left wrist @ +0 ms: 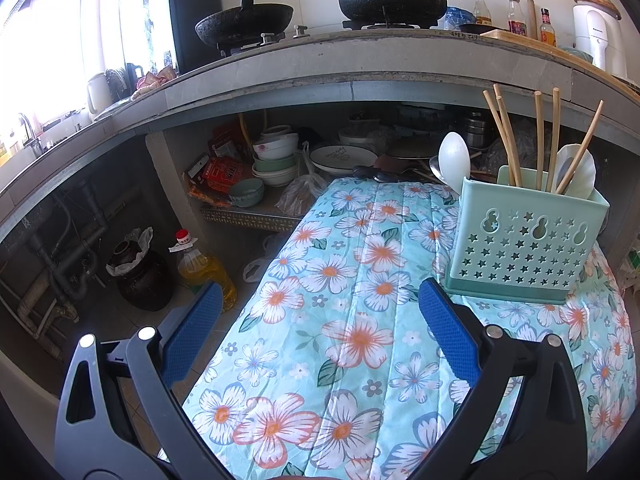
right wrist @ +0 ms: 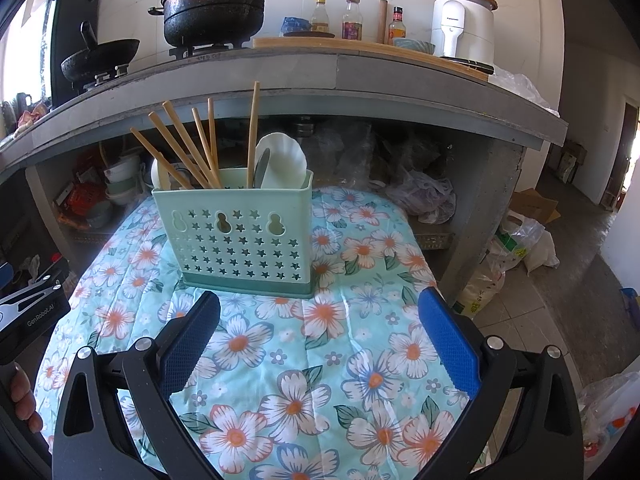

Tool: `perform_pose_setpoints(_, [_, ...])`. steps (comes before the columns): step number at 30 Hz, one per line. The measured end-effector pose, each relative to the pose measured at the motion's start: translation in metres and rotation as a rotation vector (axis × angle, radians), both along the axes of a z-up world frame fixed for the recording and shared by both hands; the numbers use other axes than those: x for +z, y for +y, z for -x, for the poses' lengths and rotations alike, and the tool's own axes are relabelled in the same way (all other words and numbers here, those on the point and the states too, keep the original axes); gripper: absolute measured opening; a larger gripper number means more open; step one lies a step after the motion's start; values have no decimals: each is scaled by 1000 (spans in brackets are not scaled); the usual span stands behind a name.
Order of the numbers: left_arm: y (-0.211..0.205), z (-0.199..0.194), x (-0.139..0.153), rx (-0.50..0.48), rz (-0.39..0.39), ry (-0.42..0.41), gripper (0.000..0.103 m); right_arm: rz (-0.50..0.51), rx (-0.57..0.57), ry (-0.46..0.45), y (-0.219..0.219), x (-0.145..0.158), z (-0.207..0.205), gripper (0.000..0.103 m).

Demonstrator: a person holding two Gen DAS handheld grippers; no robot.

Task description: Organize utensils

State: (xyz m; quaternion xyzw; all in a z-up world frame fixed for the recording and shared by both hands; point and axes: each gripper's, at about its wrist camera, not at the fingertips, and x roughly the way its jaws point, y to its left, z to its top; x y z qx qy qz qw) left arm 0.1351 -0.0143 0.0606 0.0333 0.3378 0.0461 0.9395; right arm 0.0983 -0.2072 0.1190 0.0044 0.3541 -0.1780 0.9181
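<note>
Two grippers: both mine, both held above the floral cloth (right wrist: 320, 360) with nothing between the pads.
Left gripper (left wrist: 320, 320): my jaws are spread wide and hold nothing; the holder stands ahead and to the right of them.
Right gripper (right wrist: 320, 328): my jaws are spread wide and hold nothing; the holder stands just ahead, a little left of centre.
Holder (right wrist: 236, 236): a pale green utensil caddy with star-shaped holes, upright on the cloth, near its far edge.
Chopsticks (right wrist: 192, 152): several wooden sticks stand in the holder, fanned and leaning, tips up.
Spoons (right wrist: 280, 164): white spoons stand in the holder beside the chopsticks; another white spoon (left wrist: 454, 160) rises at the holder's left end.
Counter (right wrist: 280, 76): behind and above the holder, carrying a black pot (right wrist: 216, 8) and a wok (right wrist: 100, 58).
</note>
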Motion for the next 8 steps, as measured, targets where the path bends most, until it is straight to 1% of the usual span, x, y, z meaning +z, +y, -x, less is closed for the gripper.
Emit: perform_pose_setpoints(8, [-1, -1, 0, 2, 1, -4, 94, -1, 0, 0, 0, 0, 0, 96])
